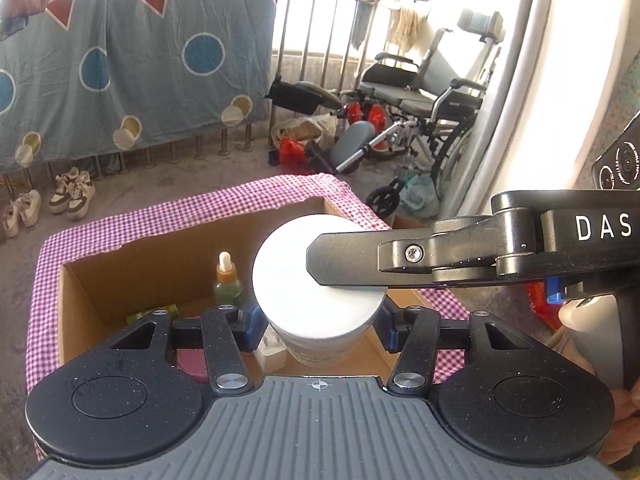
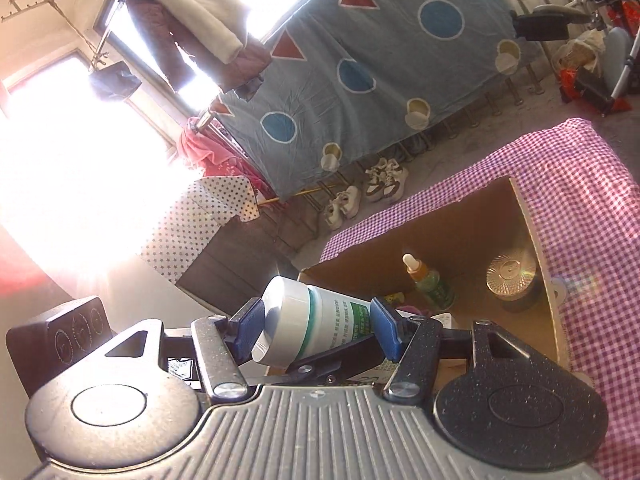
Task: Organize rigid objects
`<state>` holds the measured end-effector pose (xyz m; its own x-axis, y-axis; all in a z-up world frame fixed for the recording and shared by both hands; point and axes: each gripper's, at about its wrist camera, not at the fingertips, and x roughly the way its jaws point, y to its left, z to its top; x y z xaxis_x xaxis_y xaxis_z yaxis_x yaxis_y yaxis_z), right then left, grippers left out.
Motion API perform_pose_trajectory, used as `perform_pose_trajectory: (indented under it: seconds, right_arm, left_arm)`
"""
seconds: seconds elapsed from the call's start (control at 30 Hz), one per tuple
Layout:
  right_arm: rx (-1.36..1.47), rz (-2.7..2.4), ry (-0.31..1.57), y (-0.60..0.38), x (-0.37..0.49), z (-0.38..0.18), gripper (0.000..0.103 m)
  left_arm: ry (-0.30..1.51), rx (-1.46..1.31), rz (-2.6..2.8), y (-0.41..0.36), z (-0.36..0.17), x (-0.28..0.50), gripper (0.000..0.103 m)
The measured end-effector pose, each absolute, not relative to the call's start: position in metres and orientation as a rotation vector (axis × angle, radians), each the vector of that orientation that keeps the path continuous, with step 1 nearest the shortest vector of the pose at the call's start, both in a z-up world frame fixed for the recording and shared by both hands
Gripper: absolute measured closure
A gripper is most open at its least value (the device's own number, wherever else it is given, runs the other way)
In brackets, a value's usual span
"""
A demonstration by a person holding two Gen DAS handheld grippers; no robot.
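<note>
We have the white-lidded jar caught between both tools over the cardboard box. In the left wrist view the left gripper has its blue pads set against the jar's sides just under the lid, so it grips the body. The right gripper comes in from the right in that same view, one black finger lying across the flat lid. In the right wrist view the jar lies tilted between the right tool's blue pads, lid end by one pad and the green-labelled body by the other; we cannot tell whether both pads press or merely flank it.

Below, the box sits on the pink gingham cloth, near its far edge. Against the box's far wall stands a green dropper bottle. A small yellow-green tube lies near the box's left wall, a maroon thing and a small white block lie near its front wall, and a round silver-topped tin sits in its far right corner.

We judge the step to be a two-handed handling of the jar, perhaps a handover or a lowering into the box. To do it well, keep one firm grip until the other is sure, hold the jar level, and aim for bare floor clear of the dropper bottle, which would topple easily.
</note>
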<state>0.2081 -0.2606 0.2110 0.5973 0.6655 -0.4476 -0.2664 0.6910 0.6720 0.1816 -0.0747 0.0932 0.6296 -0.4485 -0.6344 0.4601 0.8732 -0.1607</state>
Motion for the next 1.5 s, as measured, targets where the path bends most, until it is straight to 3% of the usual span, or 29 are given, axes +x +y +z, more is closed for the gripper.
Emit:
perform_pose_trajectory:
  seconds: [0.33, 0.9, 1.17, 1.5]
  right_arm:
    - [0.573, 0.503, 0.817, -0.283, 0.232, 0.163, 0.041]
    - [0.629, 0.468, 0.767, -0.319, 0.228, 0.148, 0.041]
    - [0.690, 0.441, 0.693, -0.335, 0.196, 0.157, 0.038]
    - [0.738, 0.394, 0.585, -0.347, 0.143, 0.179, 0.032]
  left_arm:
    - [0.903, 0.023, -0.582, -0.097, 0.050, 0.215, 0.050]
    - [0.966, 0.116, -0.544, -0.124, 0.024, 0.228, 0.047]
    - [0.878, 0.140, -0.527, -0.125, 0.039, 0.215, 0.012]
    - [0.743, 0.044, -0.472, -0.100, 0.077, 0.173, 0.002]
